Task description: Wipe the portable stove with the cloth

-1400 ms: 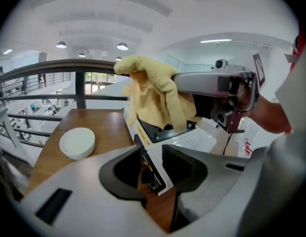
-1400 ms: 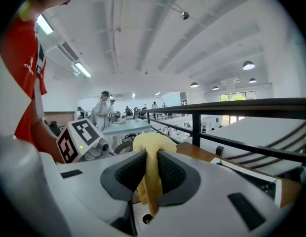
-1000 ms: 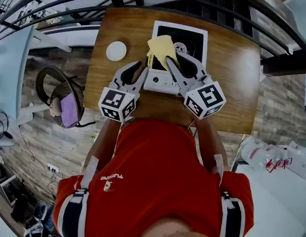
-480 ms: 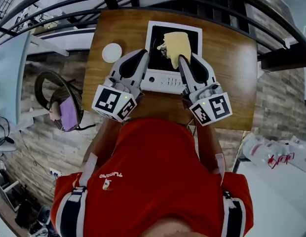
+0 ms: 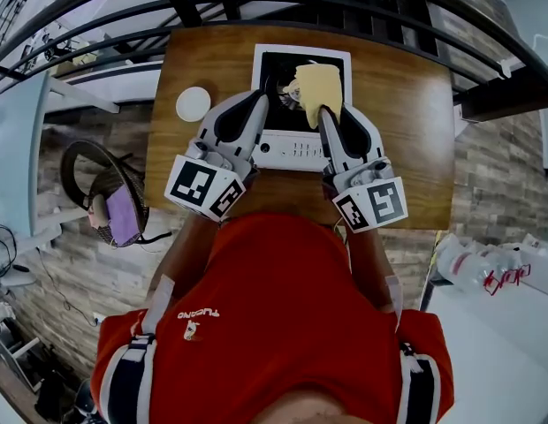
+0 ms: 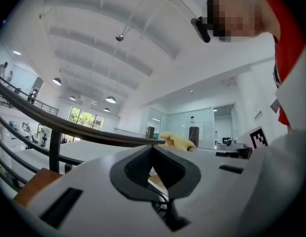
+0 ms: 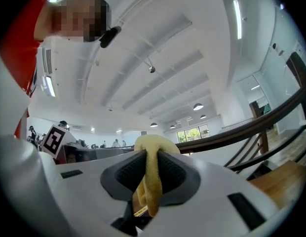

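The portable stove [image 5: 290, 152], white with a black top, sits at the far middle of the wooden table [image 5: 407, 131]. A yellow cloth [image 5: 316, 87] hangs over the stove's black top, pinched in my right gripper [image 5: 324, 110], which is shut on it. In the right gripper view the cloth [image 7: 152, 181] is squeezed between the pads of the right gripper [image 7: 150, 154] and bulges above them. My left gripper [image 5: 259, 98] is at the stove's left side, shut with nothing in it. In the left gripper view the left gripper's [image 6: 153, 152] tips touch, and the cloth [image 6: 177, 141] shows beyond them.
A white round disc [image 5: 194, 104] lies on the table left of the stove. A dark curved railing [image 5: 256, 3] runs just behind the table's far edge. A round fan [image 5: 106, 193] stands on the floor at the left.
The left jaws have closed from open. Both grippers have lifted and moved forward, and the cloth has gone from the stove's front edge to over its black top.
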Demonstrator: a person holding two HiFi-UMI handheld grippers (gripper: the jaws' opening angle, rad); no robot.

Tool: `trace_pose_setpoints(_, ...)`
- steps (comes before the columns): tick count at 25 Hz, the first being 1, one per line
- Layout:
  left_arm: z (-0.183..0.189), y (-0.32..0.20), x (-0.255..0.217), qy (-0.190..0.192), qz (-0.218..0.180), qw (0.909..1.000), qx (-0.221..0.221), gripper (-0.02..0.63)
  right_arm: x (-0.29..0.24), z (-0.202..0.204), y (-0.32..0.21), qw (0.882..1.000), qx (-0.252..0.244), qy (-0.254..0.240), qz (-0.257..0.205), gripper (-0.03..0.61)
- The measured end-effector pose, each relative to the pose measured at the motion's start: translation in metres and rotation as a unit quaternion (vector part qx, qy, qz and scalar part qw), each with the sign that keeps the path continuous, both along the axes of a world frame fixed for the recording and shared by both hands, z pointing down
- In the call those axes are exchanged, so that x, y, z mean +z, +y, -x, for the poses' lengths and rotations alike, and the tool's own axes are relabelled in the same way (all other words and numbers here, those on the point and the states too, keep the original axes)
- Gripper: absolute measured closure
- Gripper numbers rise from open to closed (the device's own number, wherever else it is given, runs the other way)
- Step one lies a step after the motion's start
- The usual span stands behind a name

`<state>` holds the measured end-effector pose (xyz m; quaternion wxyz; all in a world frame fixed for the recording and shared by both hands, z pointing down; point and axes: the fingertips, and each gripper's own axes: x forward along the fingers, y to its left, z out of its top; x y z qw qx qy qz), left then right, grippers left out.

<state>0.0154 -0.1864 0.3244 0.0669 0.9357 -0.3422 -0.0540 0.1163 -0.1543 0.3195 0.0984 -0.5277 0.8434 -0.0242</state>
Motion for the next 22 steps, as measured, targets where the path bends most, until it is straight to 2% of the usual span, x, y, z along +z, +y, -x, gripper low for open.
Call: trace_pose_setpoints(22,0.0013,-0.0008,0.0016,0.005,0.004,1.0000,-0.003,0.604,0.0006,0.0009,0.0021,1.000,0.001,0.002,0.000,0.495)
